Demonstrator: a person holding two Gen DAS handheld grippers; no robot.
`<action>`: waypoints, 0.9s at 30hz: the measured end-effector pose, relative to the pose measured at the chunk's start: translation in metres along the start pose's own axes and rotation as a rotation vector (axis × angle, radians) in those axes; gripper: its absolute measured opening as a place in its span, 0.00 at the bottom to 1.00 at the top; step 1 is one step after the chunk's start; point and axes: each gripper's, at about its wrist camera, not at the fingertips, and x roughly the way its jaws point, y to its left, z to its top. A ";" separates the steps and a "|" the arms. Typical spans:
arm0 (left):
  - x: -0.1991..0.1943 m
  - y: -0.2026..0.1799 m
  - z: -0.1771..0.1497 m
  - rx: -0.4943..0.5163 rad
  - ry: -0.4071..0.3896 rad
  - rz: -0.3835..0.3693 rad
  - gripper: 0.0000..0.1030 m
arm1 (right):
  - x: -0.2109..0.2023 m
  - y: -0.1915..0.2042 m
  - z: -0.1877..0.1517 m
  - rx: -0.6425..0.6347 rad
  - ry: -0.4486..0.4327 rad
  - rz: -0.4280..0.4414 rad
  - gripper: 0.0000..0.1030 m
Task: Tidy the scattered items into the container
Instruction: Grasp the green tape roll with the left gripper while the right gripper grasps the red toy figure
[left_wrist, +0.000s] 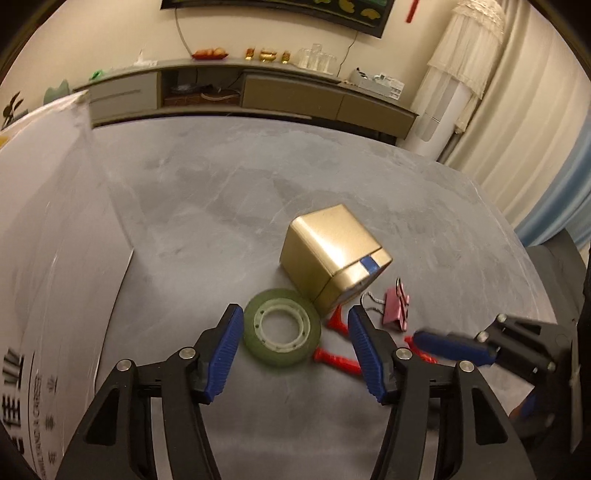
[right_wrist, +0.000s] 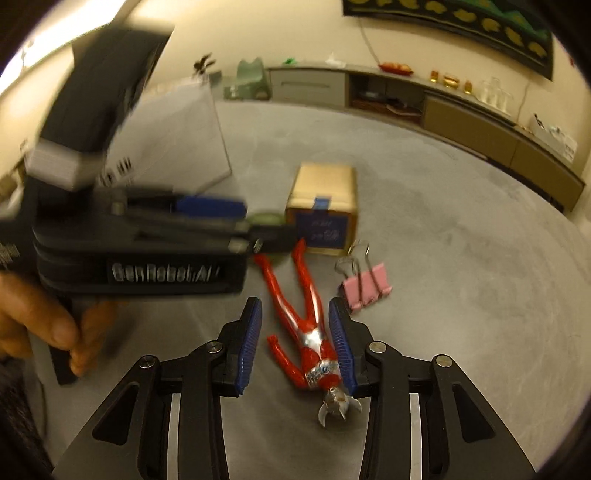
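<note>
Worktop (left_wrist: 258, 184): grey, mottled surface, filling the centre of both views. Behind it, a long low sideboard (left_wrist: 258, 88) spans the upper part of the left wrist view, with grey and tan drawer fronts and one open compartment. On its top: a red tray of fruit (left_wrist: 209, 54), gold-coloured ornaments (left_wrist: 266, 55), and clear glasses (left_wrist: 316, 59), side by side. A dark framed picture (left_wrist: 277, 13) hangs on the wall above, at the top edge. A white floor-standing unit (left_wrist: 443, 122) under a frilled cover stands at upper right, beside pale curtains (left_wrist: 524, 122).
</note>
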 end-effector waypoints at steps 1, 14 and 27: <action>0.002 -0.001 0.000 0.008 0.002 0.004 0.58 | 0.002 0.000 -0.003 -0.009 0.018 -0.003 0.39; -0.010 -0.029 -0.005 0.183 0.029 0.087 0.53 | -0.039 -0.004 -0.030 0.050 0.102 0.045 0.37; 0.010 -0.025 -0.010 0.197 0.056 0.103 0.47 | -0.038 -0.011 -0.034 0.059 0.119 0.041 0.34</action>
